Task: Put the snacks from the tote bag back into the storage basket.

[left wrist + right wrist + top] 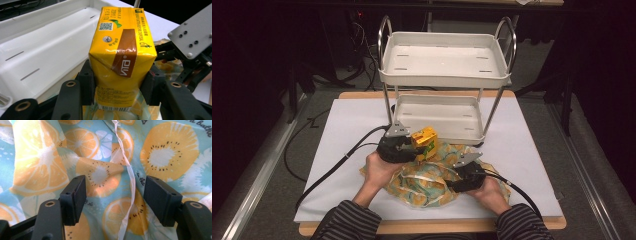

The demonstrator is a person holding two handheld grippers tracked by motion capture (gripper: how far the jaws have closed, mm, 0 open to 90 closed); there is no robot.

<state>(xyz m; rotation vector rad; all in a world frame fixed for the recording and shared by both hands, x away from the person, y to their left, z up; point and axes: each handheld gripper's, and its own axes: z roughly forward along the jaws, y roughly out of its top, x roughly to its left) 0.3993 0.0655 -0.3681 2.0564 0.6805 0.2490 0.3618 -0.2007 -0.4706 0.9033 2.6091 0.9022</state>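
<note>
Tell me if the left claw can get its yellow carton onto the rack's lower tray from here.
Probably yes. The left claw is clamped on the yellow carton, and the lower tray lies just beyond with its near rim low and nothing between them. The upper tray leaves headroom.

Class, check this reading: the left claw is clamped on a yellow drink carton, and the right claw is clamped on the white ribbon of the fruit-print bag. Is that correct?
One detail is wrong. The right claw is open: in the right gripper view the white ribbon runs between its jaws without either pad pressing it. The left claw is indeed clamped on the yellow drink carton, over the fruit-print bag.
</note>
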